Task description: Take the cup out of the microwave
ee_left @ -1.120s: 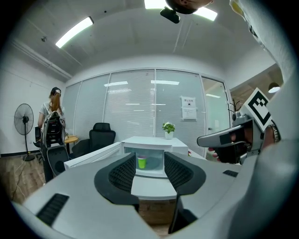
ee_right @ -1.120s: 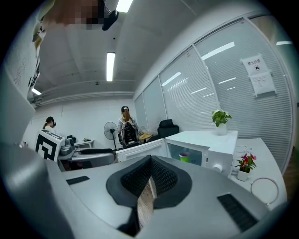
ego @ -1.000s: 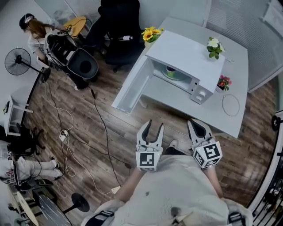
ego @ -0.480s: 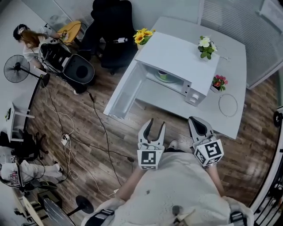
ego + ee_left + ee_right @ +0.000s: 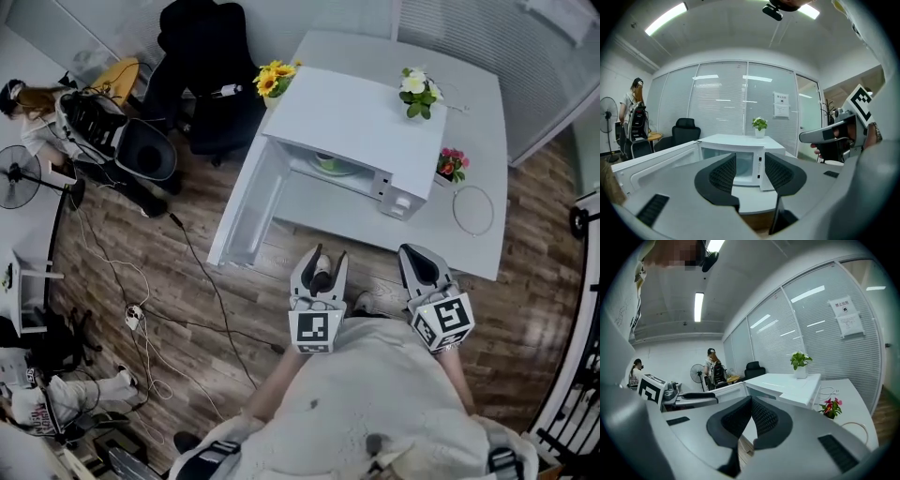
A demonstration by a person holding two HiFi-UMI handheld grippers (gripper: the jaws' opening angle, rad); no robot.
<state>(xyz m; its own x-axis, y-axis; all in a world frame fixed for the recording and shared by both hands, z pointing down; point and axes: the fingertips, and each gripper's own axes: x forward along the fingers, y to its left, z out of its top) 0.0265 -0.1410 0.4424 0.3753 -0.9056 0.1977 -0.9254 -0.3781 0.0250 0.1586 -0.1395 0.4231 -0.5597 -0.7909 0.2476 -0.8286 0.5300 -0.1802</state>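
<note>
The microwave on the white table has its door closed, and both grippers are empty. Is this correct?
No. The door of the microwave on the white table stands open, as the head view shows. The left gripper and right gripper are empty.

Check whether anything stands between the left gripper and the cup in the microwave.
Nothing visible does. The microwave door is swung open to the left, and the green cup sits in the open cavity. The left gripper, jaws apart, is short of the table, with only bare tabletop before the opening.
</note>
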